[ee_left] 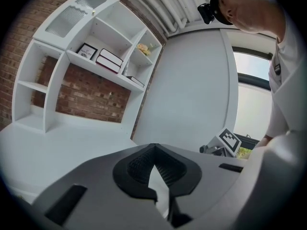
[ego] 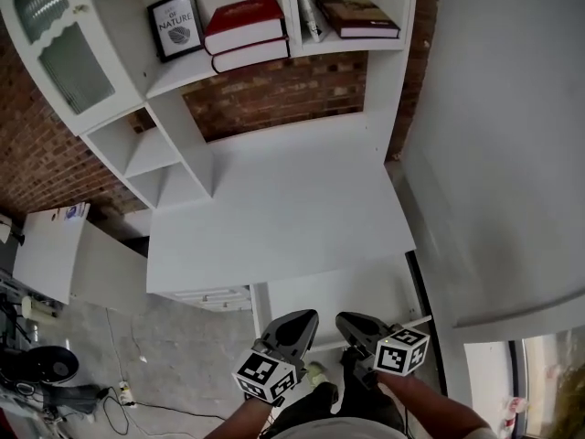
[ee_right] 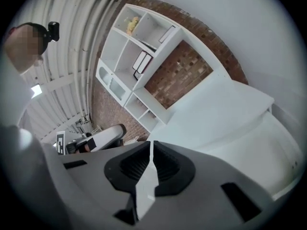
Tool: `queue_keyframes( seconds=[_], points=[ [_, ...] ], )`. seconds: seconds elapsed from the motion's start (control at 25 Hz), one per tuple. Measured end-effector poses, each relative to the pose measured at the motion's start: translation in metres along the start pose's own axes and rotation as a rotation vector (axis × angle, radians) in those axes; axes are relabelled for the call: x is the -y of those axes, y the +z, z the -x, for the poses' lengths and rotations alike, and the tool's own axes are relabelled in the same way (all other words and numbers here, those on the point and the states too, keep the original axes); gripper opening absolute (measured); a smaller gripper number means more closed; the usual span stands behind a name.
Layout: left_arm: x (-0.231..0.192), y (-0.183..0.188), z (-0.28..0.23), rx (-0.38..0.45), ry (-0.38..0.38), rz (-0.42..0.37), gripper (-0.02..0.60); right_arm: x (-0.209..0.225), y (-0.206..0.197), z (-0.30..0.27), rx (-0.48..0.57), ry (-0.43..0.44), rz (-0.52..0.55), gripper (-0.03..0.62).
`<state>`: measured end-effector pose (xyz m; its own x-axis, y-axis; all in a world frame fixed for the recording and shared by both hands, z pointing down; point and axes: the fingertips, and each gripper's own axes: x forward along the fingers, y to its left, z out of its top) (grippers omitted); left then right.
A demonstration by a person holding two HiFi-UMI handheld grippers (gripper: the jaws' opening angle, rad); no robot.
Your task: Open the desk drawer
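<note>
The white desk [ego: 274,208] stands under a shelf hutch. Below its front edge a white drawer [ego: 343,291] sticks out toward me; in the right gripper view it is the pale surface [ee_right: 268,147] at the right. Both grippers hang side by side just in front of the drawer, apart from it. My left gripper [ego: 306,318] [ee_left: 153,147] is shut with its tips touching and nothing in it. My right gripper [ego: 349,321] [ee_right: 151,145] shows only a thin slit between its jaws, and it is empty too.
The hutch holds red books [ego: 245,26], a brown book [ego: 356,15] and a framed print [ego: 176,24]; a glass door [ego: 64,53] is at its left. A white wall [ego: 503,154] closes the right side. Small drawers [ego: 215,295] sit under the desk's left. Cables [ego: 119,396] lie on the floor.
</note>
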<state>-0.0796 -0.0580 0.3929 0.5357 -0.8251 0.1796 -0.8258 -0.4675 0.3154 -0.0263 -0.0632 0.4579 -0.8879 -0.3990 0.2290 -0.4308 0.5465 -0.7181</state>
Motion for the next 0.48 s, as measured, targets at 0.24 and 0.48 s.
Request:
queue_keyframes(
  seconds=[0.24, 0.48],
  points=[
    [0.001, 0.044, 0.003, 0.047, 0.011, -0.011, 0.012, -0.033, 0.049, -0.005, 0.021, 0.005, 0.140, 0.029],
    [0.004, 0.077, 0.011, 0.079, 0.030, -0.019, 0.012, -0.057, 0.090, -0.006, 0.051, 0.006, 0.229, 0.020]
  ],
)
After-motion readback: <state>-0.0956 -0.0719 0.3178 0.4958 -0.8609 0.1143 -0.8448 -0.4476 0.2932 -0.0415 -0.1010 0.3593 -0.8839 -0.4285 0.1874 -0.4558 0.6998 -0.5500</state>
